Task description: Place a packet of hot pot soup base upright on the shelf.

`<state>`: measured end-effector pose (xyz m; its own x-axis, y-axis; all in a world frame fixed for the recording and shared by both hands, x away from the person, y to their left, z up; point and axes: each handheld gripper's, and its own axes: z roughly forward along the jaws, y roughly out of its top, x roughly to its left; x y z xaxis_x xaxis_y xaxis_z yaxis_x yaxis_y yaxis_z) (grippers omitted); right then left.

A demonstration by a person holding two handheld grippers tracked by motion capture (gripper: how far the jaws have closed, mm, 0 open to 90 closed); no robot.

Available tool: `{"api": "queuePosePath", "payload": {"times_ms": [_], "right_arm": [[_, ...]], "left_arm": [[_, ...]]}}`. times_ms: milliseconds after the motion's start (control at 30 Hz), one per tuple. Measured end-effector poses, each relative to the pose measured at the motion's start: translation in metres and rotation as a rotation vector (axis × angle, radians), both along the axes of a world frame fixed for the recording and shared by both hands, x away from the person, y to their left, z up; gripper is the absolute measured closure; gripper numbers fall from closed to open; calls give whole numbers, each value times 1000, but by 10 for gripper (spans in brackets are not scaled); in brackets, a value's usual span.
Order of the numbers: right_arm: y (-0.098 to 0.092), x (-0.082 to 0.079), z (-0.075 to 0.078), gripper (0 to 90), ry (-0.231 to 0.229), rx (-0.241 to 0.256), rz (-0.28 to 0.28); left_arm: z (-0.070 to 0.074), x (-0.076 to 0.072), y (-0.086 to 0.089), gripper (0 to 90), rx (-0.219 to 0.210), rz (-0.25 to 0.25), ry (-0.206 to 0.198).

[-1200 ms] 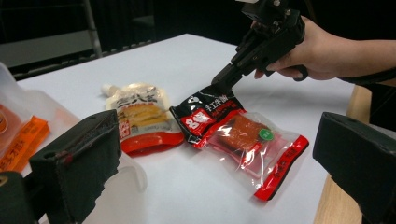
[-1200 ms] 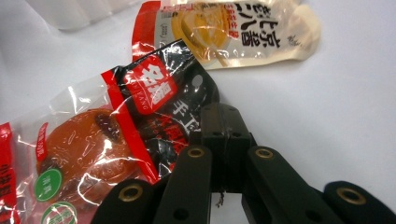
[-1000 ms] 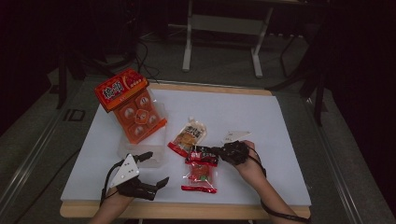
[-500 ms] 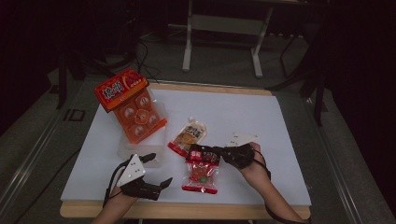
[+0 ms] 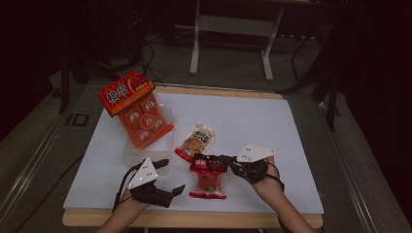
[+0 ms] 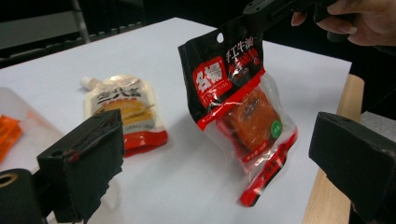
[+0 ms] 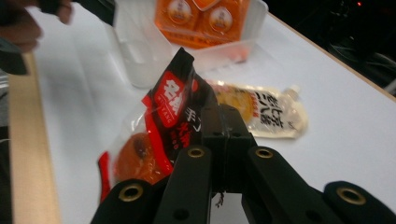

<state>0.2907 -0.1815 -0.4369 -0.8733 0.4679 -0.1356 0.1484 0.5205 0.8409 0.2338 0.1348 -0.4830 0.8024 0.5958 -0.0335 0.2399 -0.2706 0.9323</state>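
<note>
Right claw (image 5: 203, 159) clenched on the black top edge of the red-and-black clear-windowed snack packet (image 5: 209, 177), near the hang hole. In the left claw view the packet (image 6: 238, 107) hangs tilted, its top lifted and its bottom end low over the white-covered bench (image 5: 272, 131); whether the bottom edge touches the bench I cannot tell for sure. In the right claw view the two black jaws are pressed together on the packet (image 7: 161, 126).

Left claw (image 5: 170, 177) released, jaws spread wide, nothing between them, just left of the packet near the front edge of the bench. Left claw view: the packet shows between the spread jaws but farther off, not touching them.

White-and-orange spouted pouch with red bottom (image 5: 195, 141) lies flat just behind the packet. Orange multi-cup snack pack with red header card (image 5: 138, 110) leans in a clear plastic tub (image 5: 127, 156) at the left rear, well apart from the packet.
</note>
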Motion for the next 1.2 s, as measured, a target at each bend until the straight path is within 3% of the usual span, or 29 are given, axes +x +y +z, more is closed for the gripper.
{"api": "queuePosePath", "payload": {"times_ms": [300, 500, 667, 733, 833, 967, 1000, 1100, 1200], "right_arm": [[2, -18, 8, 900, -47, 19, 50], [0, -25, 10, 900, -55, 35, 65], [-1, -29, 10, 900, -52, 45, 78], [-2, -30, 11, 900, -52, 46, 79], [-1, -32, 12, 900, -58, 48, 89], [1, -32, 12, 900, -61, 50, 97], [1, -32, 13, 900, -60, 48, 97], [-1, -32, 13, 900, -55, 55, 95], [-2, -32, 12, 900, -45, 68, 96]], "left_arm": [[3, 2, -10, 79, 4, -51, -16], [4, 10, -16, 174, -26, -69, -11], [6, 17, -21, 315, -52, -120, 1], [8, 21, -24, 315, -39, -135, 5], [9, 26, -27, 383, -52, -157, 13], [8, 32, -29, 567, -63, -205, 20], [8, 33, -29, 578, -58, -199, 16], [8, 39, -26, 720, -92, -218, 59], [9, 42, -27, 802, -70, -234, 57]]}}
